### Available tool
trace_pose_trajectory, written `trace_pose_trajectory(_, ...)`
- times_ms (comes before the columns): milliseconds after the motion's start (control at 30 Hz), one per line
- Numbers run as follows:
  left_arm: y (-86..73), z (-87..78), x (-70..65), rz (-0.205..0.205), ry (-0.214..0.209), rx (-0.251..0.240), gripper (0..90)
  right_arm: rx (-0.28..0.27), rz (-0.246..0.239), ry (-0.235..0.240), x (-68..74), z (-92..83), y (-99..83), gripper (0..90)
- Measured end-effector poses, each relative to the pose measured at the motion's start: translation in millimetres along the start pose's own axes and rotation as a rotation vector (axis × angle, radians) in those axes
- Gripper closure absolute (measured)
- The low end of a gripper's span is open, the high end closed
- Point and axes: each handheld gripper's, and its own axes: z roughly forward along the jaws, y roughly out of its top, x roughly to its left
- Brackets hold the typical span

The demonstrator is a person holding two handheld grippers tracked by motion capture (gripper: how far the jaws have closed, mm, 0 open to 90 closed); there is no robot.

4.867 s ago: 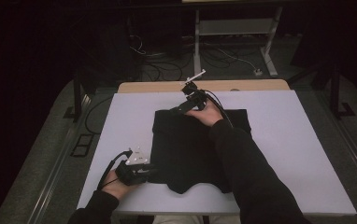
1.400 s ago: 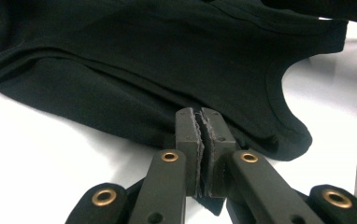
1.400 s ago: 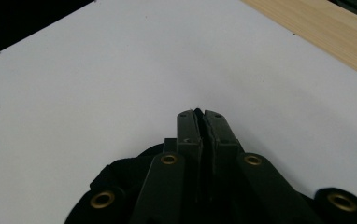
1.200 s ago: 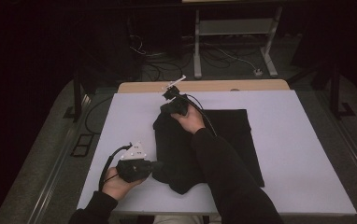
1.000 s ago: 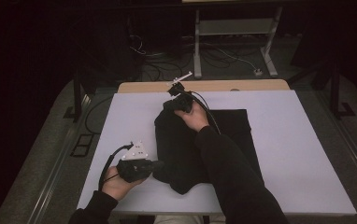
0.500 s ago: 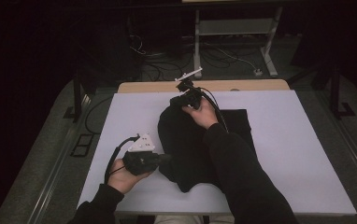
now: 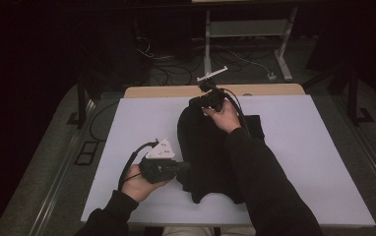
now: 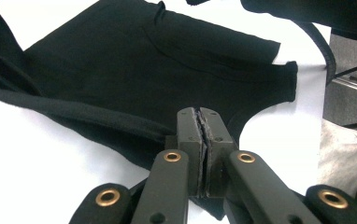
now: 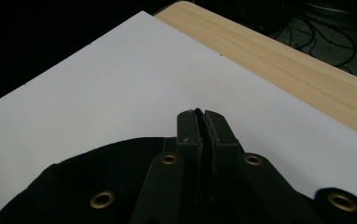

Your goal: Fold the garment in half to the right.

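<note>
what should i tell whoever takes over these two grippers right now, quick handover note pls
Left gripper: shut on the near left edge of the black garment.
Right gripper: shut on the garment's far edge, by the wooden strip.
Garment lies on the white table cover, its left side lifted and bunched toward the middle.
Done: both edges pinched, fold begun.
Left: probably carry the held side across, lay it flat, release.

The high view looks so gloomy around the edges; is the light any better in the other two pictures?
High view: only the white table is lit, the floor around it nearly black, and the black garment shows almost no folds. Left gripper view: brighter, garment seams readable. Right gripper view: table evenly lit, garment a featureless dark mass, far left corner falls into darkness.
</note>
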Motion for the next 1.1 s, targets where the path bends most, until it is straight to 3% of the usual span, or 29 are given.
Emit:
trace_pose_trajectory(200,11.4,3.9,-4.8,0.032,-0.014,0.006,86.7,-0.012,0.038,-0.003,-10.3,-8.8,-4.8,84.2)
trace_pose_trajectory(233,13.0,5.2,-6.4,0.020,-0.014,-0.005,86.7,-0.013,0.042,-0.002,-12.1,-11.0,-5.2,84.2)
trace_pose_trajectory(533,26.6,12.2,-11.6,0.050,-0.035,-0.006,86.7,-0.036,0.072,-0.021,-26.4,-28.7,-10.8,84.1)
trace_pose_trajectory(667,30.9,16.0,-13.9,0.047,-0.047,-0.006,86.7,-0.055,0.088,0.001,-31.7,-36.0,-15.0,84.1)
trace_pose_trajectory(867,37.0,23.5,-17.1,0.043,-0.063,-0.013,86.7,-0.057,0.104,-0.011,-40.9,-43.8,-20.3,84.1)
trace_pose_trajectory(1100,48.5,33.4,-23.3,0.069,-0.091,-0.017,86.7,-0.068,0.111,-0.025,-48.3,-53.8,-25.1,84.1)
